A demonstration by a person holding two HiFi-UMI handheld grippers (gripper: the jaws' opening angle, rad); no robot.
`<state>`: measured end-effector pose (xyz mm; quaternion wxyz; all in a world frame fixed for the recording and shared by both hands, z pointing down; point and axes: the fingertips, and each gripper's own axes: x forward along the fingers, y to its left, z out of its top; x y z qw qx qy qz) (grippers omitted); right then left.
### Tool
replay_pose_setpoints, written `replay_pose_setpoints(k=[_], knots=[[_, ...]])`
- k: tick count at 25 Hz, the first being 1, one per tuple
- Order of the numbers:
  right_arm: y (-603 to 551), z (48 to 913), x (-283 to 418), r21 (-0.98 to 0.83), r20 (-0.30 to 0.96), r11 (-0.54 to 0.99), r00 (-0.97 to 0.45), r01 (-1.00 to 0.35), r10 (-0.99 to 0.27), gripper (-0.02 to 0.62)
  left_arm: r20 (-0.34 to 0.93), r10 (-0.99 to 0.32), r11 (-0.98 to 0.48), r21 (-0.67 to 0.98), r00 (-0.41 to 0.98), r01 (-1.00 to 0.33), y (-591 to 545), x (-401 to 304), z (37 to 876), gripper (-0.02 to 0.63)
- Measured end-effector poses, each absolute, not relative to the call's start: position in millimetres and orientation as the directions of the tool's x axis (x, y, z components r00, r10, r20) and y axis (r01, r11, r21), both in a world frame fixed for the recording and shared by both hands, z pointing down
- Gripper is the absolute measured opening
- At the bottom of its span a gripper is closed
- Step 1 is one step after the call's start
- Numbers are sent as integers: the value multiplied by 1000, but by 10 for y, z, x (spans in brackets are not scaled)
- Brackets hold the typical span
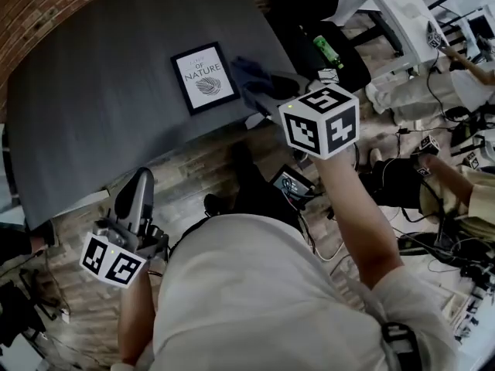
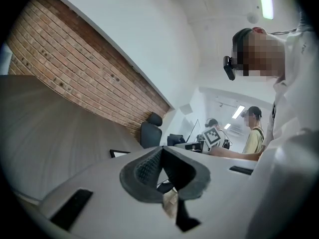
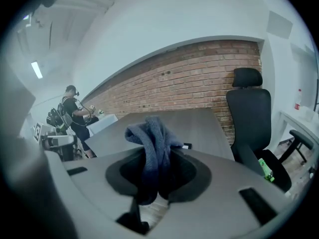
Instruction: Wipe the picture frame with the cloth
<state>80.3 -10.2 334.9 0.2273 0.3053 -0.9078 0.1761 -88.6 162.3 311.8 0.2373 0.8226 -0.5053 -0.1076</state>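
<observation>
Picture frame (image 1: 204, 77): black border, white print with lettering and a fingerprint design. It lies flat on the dark grey table (image 1: 93, 107), upper middle of the head view, close to the table's near edge.

Cloth (image 3: 154, 146): blue-grey and bunched. It is pinched between the jaws of the right gripper (image 3: 157, 171), with a loop standing up above them and the rest hanging below. In the head view the cloth (image 1: 252, 77) sits just right of the frame at the table's edge; whether the two touch cannot be told.

Left gripper (image 2: 160, 156): jaws closed tip to tip with nothing between them. It is held low at the lower left of the head view, off the table and over the wood-patterned floor (image 1: 193, 168), well apart from the frame.

Brick wall (image 3: 189, 83): runs behind the table.

Office chair (image 3: 249, 113): black, at the table's far end, right side of the right gripper view.

Green bottle (image 1: 327, 51): lies on a dark seat, upper right of the head view.
</observation>
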Motion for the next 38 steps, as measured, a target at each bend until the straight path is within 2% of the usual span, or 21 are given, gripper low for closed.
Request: replay_pose_setpoints(k=[9, 19, 31, 38], knots=[[966, 3091, 1083, -254, 440, 706, -729, -661, -524, 110, 3, -842, -470, 486, 539, -737, 1955, -853, 2874, 8], [1115, 2818, 1595, -281, 408, 698, -740, -659, -534, 110, -33, -854, -472, 468, 519, -747, 1945, -556, 2655, 8], [988, 2626, 2414, -331, 360, 678, -752, -656, -553, 110, -24, -809, -526, 477, 588, -704, 1694, 503, 2543, 8], [1193, 2669, 2776, -338, 347, 661, -742, -670, -574, 109, -17, -793, -545, 466, 609, -697, 1883, 854, 2559, 8]])
